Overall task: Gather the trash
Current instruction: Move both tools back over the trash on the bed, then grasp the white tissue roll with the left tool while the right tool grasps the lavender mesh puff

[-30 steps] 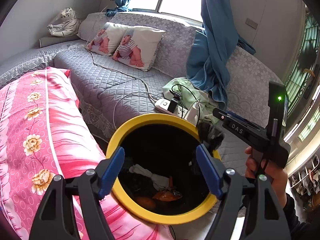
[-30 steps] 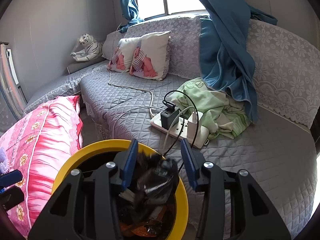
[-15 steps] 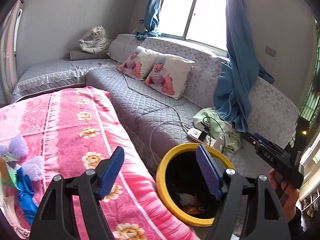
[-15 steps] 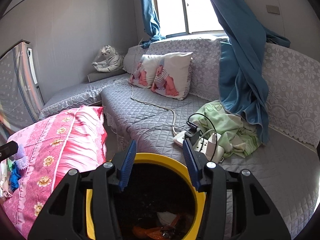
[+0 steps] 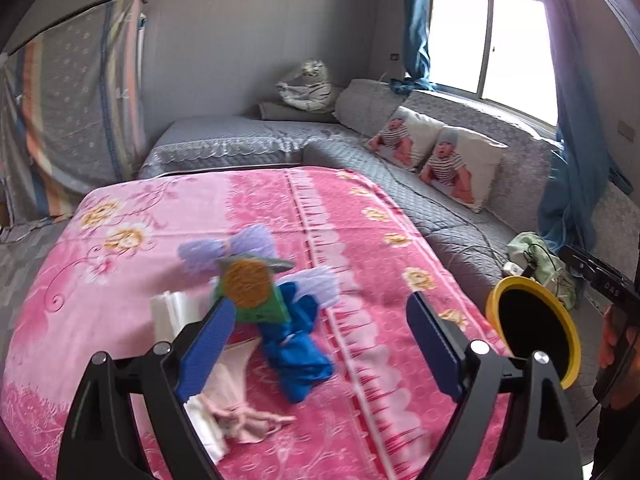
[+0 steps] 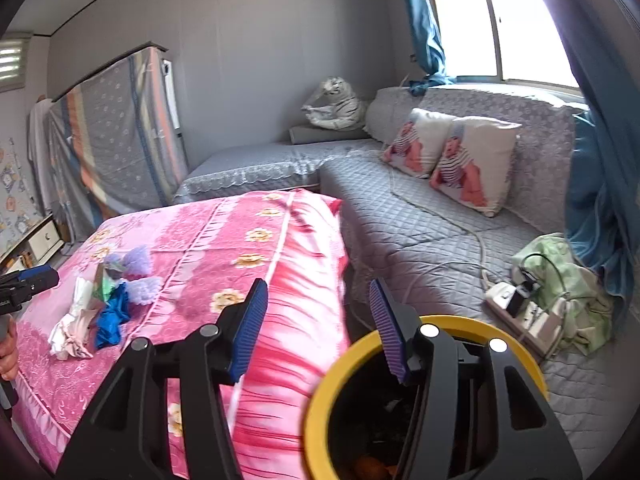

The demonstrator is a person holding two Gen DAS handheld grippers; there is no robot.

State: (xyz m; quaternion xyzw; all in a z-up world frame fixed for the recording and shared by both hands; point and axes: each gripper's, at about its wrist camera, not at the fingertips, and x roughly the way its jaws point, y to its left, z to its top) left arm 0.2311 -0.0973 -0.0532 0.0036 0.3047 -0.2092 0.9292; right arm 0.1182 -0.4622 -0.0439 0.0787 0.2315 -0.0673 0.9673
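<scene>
The left gripper (image 5: pixel 316 344), jaws apart and empty, faced the trash pile (image 5: pixel 260 308), probably to pick; the right gripper (image 6: pixel 318 328), jaws apart, hovered near the yellow bin (image 6: pixel 320 408).

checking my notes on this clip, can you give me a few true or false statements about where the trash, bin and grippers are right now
1. The left gripper is shut on the blue bag. False: its jaws stand wide apart with nothing between them; the blue bag lies on the pink cover.
2. The yellow-rimmed bin stands beside the pink-covered surface. True.
3. The right gripper is open and holds nothing. True.
4. No trash is left on the pink cover. False: a pile remains, including purple fluffy pieces and a white bag.
5. The power strip lies on the grey sofa. True.
</scene>
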